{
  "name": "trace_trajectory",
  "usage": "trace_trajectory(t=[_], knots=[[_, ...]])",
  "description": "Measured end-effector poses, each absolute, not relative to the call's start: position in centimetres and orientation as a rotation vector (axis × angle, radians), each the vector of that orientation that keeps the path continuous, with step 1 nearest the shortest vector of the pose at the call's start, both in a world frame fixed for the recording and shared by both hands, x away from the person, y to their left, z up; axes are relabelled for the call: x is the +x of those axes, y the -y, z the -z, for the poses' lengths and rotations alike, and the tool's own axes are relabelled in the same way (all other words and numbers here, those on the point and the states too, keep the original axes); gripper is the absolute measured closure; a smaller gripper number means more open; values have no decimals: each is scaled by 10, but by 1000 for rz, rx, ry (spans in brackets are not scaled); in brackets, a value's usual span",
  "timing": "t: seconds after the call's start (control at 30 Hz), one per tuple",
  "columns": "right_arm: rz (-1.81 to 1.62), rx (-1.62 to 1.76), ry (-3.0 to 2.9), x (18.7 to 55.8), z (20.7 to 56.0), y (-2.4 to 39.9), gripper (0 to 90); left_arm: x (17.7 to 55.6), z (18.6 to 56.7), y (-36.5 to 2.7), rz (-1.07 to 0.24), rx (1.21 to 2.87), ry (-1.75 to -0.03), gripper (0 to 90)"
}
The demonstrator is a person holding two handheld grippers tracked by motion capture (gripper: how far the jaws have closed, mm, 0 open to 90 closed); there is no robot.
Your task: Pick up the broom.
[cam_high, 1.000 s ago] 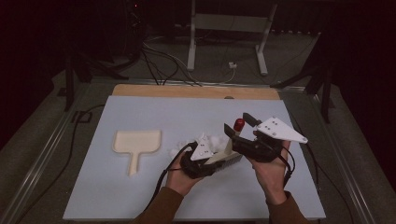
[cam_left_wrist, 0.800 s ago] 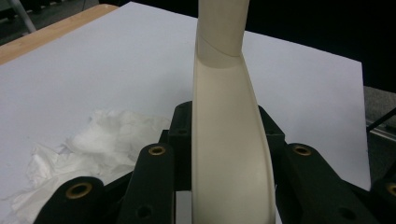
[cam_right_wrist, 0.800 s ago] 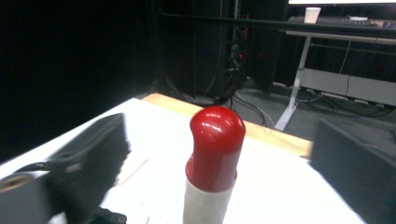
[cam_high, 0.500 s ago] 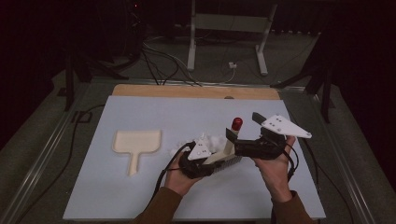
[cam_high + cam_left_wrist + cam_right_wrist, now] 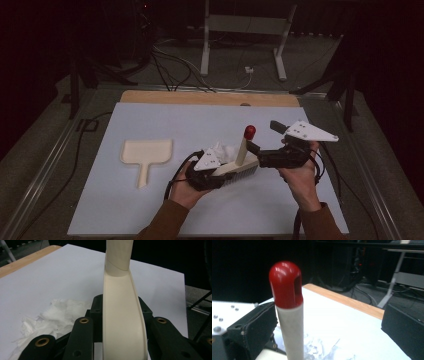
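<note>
Beside the crumpled tissue [image 5: 223, 150], the left gripper [image 5: 216, 169] clamps a smooth cream brush [image 5: 239, 165]; right gripper [image 5: 255, 148] gapes around its glossy red-capped handle [image 5: 249, 132].

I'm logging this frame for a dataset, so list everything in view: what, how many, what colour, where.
Brush: one, cream body with a red-capped handle, held up over the mat's middle.
Dustpan: one, cream, flat on the mat's left part.
Crumpled tissue: one, white, on the mat beside the brush.
Mat: one, pale blue-white, covering the table.
Table edge: one, wooden strip along the far side.
Stand: one, grey metal, on the floor beyond the table.
Cables: several, black, on the floor.
Left gripper: black, clamped on the brush body.
Right gripper: black, jaws apart beside the handle.
Hands: two, brown sleeves.
</note>
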State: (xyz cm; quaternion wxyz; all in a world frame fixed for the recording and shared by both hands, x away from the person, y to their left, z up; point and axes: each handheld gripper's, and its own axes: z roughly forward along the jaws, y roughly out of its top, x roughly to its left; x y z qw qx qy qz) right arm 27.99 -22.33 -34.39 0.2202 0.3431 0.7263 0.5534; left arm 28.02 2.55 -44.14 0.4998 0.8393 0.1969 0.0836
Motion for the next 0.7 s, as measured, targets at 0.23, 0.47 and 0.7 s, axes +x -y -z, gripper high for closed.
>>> trace_trajectory(t=[0.23,0.47,0.7], knots=[[-1562,927,-2009,281,346,227,0,282,439,-32,-204,2027,-474,695],[-1619,896,-2047,287,350,237,0,284,434,-41,-189,2011,-460,695],[-1637,892,-2129,293,357,240,0,287,428,-51,-180,2001,-440,694]])
